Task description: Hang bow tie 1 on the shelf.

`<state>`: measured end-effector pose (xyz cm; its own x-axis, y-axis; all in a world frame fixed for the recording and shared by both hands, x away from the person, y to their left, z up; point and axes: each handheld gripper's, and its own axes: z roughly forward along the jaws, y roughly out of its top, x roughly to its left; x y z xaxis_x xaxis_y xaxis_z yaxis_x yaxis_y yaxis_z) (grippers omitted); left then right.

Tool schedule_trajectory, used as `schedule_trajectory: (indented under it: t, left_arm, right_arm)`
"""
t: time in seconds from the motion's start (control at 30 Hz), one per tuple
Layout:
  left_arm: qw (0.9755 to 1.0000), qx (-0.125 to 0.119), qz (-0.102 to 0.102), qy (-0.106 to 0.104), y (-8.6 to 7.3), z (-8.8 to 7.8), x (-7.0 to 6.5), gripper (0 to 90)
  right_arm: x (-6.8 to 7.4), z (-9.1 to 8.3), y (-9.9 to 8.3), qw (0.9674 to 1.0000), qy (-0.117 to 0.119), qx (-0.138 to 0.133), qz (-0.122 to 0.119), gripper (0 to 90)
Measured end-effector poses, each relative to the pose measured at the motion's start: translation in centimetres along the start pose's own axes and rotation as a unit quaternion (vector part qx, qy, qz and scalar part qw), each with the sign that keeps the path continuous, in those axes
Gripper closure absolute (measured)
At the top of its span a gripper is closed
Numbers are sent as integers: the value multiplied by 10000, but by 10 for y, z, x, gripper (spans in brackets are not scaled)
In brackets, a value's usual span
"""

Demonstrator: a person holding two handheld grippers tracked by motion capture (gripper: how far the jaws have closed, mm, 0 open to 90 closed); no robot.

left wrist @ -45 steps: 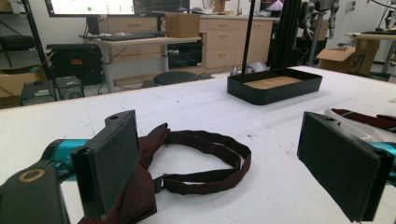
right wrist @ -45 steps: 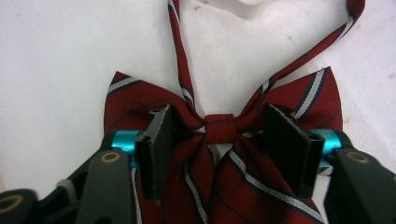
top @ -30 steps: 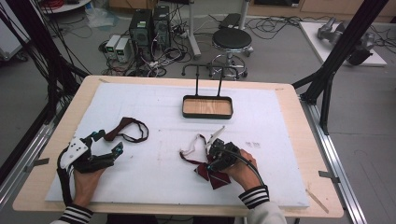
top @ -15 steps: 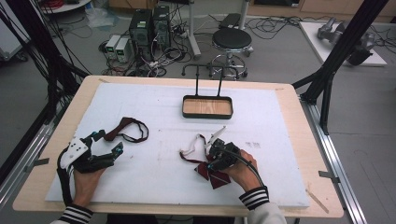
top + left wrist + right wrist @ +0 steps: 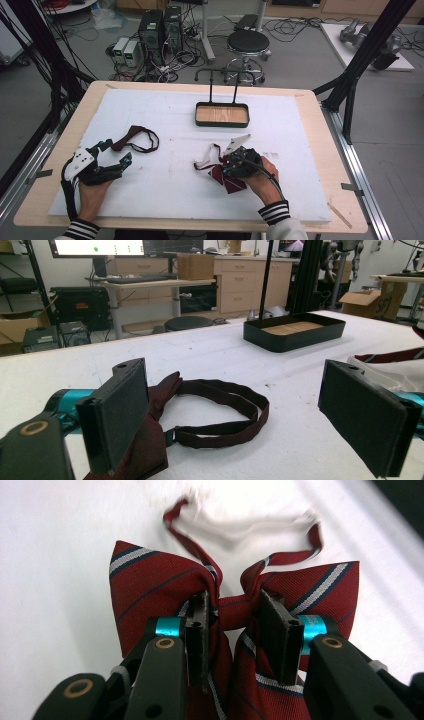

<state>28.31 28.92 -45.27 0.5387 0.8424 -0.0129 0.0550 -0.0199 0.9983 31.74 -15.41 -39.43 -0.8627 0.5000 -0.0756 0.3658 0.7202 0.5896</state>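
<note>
A red bow tie [image 5: 150,590] with white and dark stripes lies on the white board, its white strap [image 5: 240,530] looping away beyond it. My right gripper [image 5: 235,610] is shut on the tie's middle knot, a pad pressing on each side. From above, this gripper [image 5: 231,167] sits at the front centre-right over the striped tie [image 5: 231,183]. A dark maroon bow tie [image 5: 137,137] with a strap loop [image 5: 225,392] lies at the front left. My left gripper [image 5: 116,152] rests just in front of it, open, with nothing between its pads [image 5: 122,415].
A black tray [image 5: 221,124] with a wooden floor and an upright handle stands at the back centre of the white board [image 5: 300,150]. Behind the table are a stool [image 5: 248,42], computer boxes and cables. Black frame posts rise at both sides.
</note>
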Motion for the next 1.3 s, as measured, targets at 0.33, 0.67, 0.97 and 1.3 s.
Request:
schedule_trajectory:
  t: [0.33,0.67,0.97,1.3]
  left_arm:
    - [10000,8,2,-2,0,0,0,133]
    - [10000,9,2,2,0,0,0,133]
    - [10000,10,0,3,0,0,0,133]
    - [10000,0,-14,15,0,0,0,133]
  right_arm:
    - [-3,-11,1,9983,-273,-512,-29,665]
    - [-18,-29,-2,9899,-505,-1303,229,665]
    - [-33,-46,3,9817,-811,-1701,258,664]
    - [-48,-60,5,9741,-1088,-1936,429,664]
